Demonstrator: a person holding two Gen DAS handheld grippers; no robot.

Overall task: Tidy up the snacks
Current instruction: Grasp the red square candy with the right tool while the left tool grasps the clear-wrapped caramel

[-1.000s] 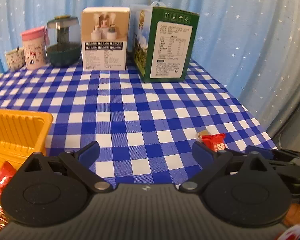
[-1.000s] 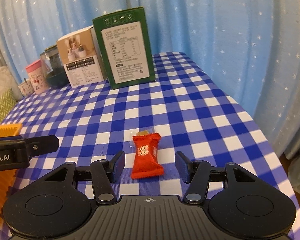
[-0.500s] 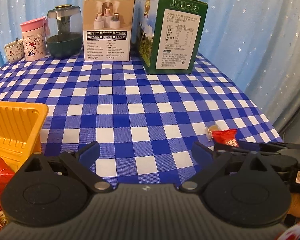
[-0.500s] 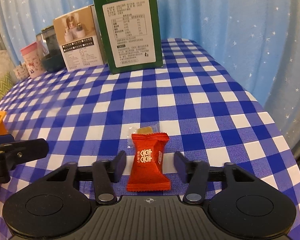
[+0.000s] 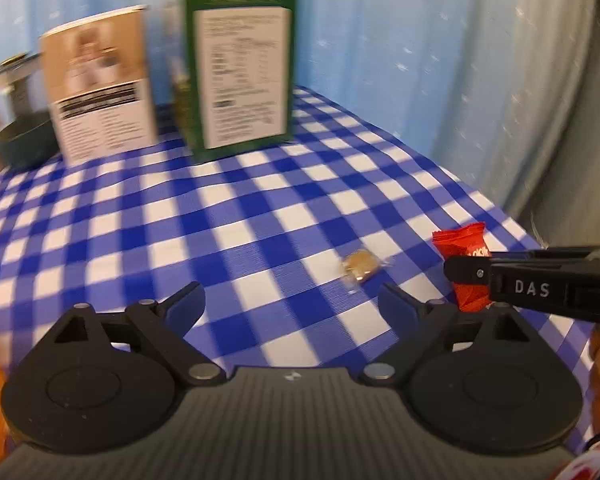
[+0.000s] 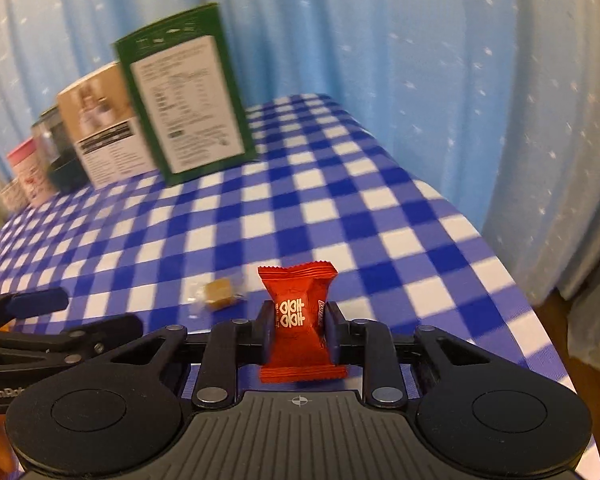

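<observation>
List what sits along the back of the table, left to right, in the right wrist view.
Small cup → pink cup → dark jar → beige box → green box.

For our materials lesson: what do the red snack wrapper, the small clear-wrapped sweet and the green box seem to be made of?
Red snack wrapper: probably matte plastic film, given the crimped zigzag ends and creases.
Small sweet: seemingly clear glossy film, since the tan piece shows through.
Green box: likely printed cardboard, with flat faces and sharp edges; blur hides the finish.
</observation>
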